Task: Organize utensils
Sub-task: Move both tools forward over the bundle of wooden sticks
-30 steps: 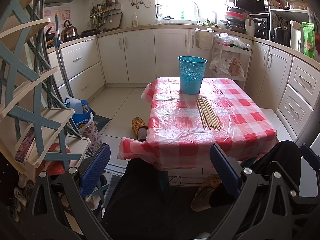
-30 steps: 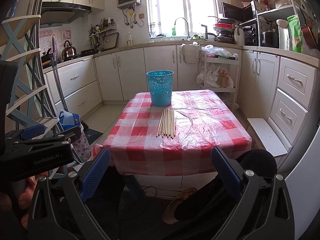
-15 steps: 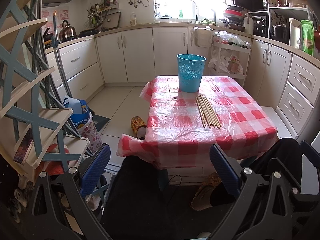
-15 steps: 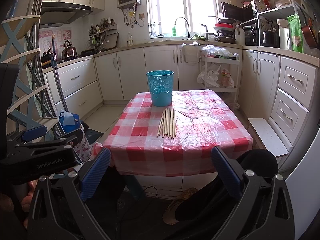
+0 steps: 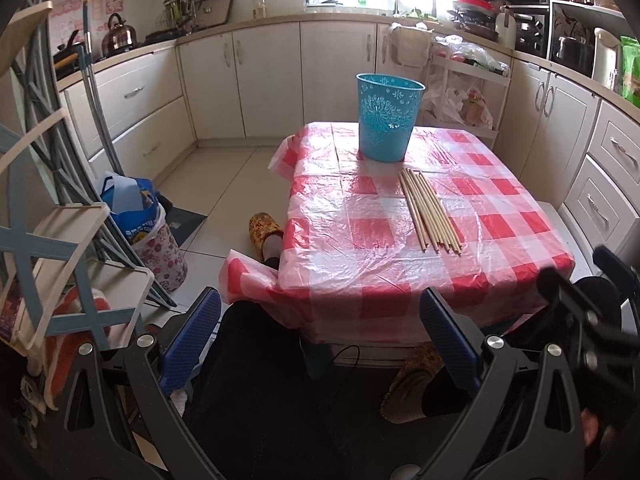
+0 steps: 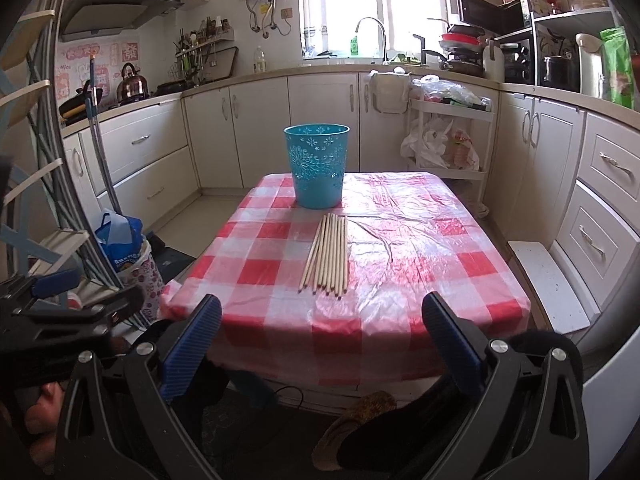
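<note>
Several long wooden chopsticks lie side by side on the red-and-white checked table. Behind them at the far end stands an upright blue plastic bin. My left gripper hangs open below and in front of the table's near edge, nothing between its blue pads. My right gripper is open too, held just short of the near edge, with the chopstick tips a little beyond it. The right gripper's body shows at the right of the left wrist view.
White kitchen cabinets ring the room. A blue-and-cream folding rack and a bag-filled floral bin stand to the left. A white cart sits behind the table, a low white step to its right. The person's dark-clad legs and slippers lie below.
Both grippers have moved forward toward the table, so the table and chopsticks look closer. The jaws stayed open and nothing on the table moved.
</note>
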A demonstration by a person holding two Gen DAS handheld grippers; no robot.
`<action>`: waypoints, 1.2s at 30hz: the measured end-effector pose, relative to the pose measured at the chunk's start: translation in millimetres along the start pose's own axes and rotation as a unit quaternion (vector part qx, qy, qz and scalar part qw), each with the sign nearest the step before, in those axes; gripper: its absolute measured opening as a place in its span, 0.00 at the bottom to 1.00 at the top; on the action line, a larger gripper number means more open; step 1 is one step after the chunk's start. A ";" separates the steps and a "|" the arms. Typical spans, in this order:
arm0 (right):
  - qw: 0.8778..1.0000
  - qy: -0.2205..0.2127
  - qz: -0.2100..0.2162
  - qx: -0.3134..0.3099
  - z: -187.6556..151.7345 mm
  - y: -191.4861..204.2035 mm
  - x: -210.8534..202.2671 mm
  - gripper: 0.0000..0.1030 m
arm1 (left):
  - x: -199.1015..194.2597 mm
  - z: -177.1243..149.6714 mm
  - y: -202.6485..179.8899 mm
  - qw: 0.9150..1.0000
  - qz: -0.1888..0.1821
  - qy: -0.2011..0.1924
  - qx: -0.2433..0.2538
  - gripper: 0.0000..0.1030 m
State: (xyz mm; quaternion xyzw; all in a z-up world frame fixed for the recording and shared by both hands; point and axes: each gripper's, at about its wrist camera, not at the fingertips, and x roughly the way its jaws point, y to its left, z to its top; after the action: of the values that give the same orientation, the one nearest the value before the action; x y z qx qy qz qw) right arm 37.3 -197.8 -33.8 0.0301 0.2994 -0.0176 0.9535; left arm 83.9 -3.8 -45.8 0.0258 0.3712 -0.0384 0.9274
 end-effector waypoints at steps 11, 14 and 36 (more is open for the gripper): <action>0.994 0.107 0.010 -0.001 50.7 -36.3 168.7 0.53 | 73.4 36.1 -12.5 0.999 -0.011 0.030 -0.008 0.93; 0.991 0.130 0.013 -0.004 57.8 -38.3 204.8 0.43 | 96.1 46.7 -15.9 0.999 -0.008 0.042 -0.012 0.93; 0.980 0.192 0.046 -0.039 63.0 -54.8 298.3 0.18 | 235.0 108.8 -67.1 0.996 0.004 0.091 -0.003 0.93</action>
State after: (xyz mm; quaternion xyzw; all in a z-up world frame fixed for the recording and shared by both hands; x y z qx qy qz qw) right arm 315.0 -261.3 -155.4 0.0092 0.4756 0.0442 0.8785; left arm 322.1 -91.1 -130.7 0.0283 0.4542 -0.0313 0.8899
